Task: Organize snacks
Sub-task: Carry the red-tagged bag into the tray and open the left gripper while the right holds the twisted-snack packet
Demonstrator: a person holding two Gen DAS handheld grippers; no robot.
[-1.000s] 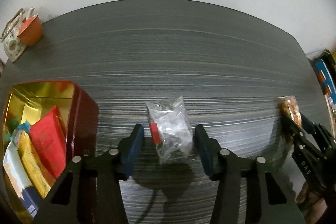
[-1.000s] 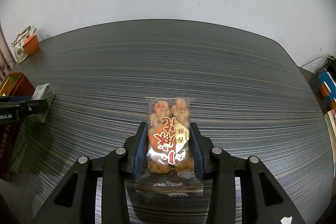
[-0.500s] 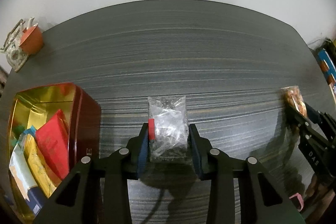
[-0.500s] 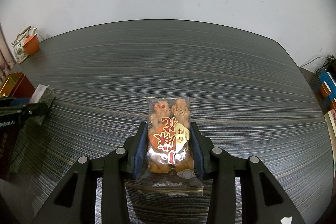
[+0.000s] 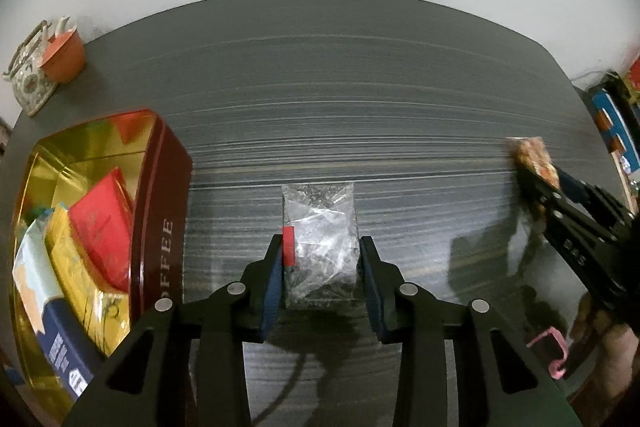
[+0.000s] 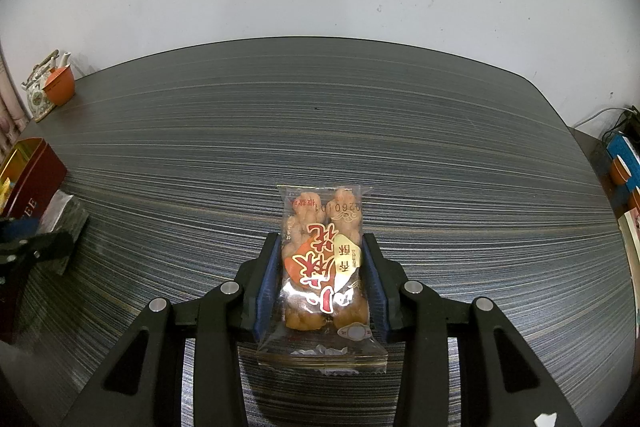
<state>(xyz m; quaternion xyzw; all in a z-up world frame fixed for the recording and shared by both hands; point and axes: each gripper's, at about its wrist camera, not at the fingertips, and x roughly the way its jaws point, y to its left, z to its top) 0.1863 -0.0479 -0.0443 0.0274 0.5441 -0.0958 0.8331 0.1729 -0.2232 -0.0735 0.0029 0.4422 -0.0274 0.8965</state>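
My left gripper [image 5: 320, 247] is shut on a clear plastic snack packet [image 5: 320, 239] with a red tab, held above the dark striped table [image 5: 320, 87]. To its left stands an open red tin [image 5: 164, 211] with a gold inside, holding several snack packs. My right gripper [image 6: 322, 259] is shut on a clear bag of fried dough twists [image 6: 324, 259] with red lettering. That bag also shows at the right in the left wrist view [image 5: 532, 157]. The red tin [image 6: 34, 171] and the clear packet [image 6: 66, 217] show at the far left of the right wrist view.
A teapot [image 5: 28, 75] and an orange cup [image 5: 64, 57] stand at the table's far left corner. Blue and orange boxes [image 6: 622, 157] sit beyond the table's right edge. A white wall rises behind the table.
My left gripper closed on the clear packet and lifted it off the table, drifting a little toward the tin. My right gripper kept its hold on the dough twist bag.
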